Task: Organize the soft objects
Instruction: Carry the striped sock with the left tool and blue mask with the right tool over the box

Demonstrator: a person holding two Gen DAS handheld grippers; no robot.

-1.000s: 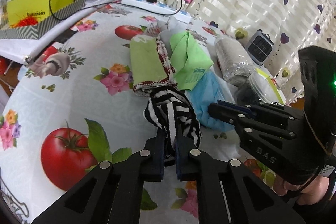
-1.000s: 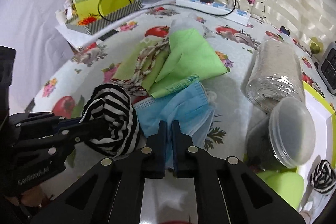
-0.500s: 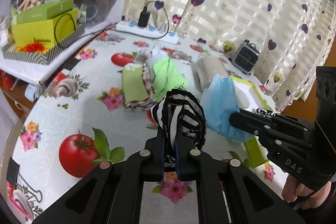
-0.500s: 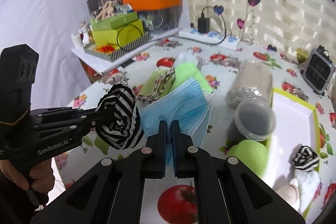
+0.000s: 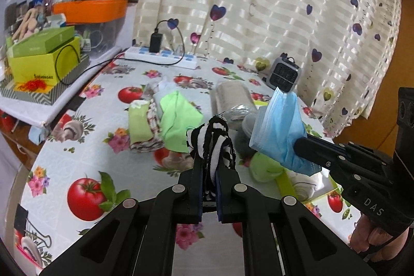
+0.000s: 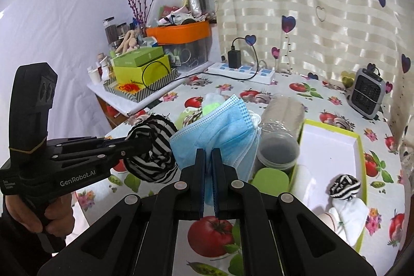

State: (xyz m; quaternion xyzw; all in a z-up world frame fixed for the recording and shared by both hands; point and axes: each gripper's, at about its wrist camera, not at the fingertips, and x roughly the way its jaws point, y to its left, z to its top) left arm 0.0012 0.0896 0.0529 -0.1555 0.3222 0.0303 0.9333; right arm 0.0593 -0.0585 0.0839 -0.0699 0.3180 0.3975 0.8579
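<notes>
1. Striped black-and-white sock (image 5: 211,144) is sitting pinched between the jaws of the left gripper (image 5: 209,188), which is closing tightly on it and holding it in the air above the table (image 5: 85,159).
2. Beside it, the blue face mask (image 6: 220,131) is hanging from the right gripper (image 6: 208,180); the jaws are pressing together on its lower edge, and the mask is fanning upward from them.
3. In the right wrist view, the sock and the mask are standing just beside each other, and their edges are overlapping in the picture; I cannot tell if they are touching.
4. A hand (image 6: 38,214) is gripping the handle of the left gripper at the lower left of that view.
5. Below and to the right, a white tray with a green rim (image 6: 361,159) is lying on the table. A second striped sock ball (image 6: 344,185) and a white sock (image 6: 349,214) are resting in its near end.
6. Near the left side of the tray, a clear lidded container (image 6: 279,149) is standing, with a green round object (image 6: 270,179) in front of it and a grey cloth roll (image 6: 284,107) behind it.
7. Further back on the table, green cloths (image 5: 178,120) are lying in a pile.
8. At the far edge, a white power strip (image 5: 160,57) and a small grey heater (image 5: 284,73) are standing before the heart-patterned curtain (image 5: 258,4).
</notes>
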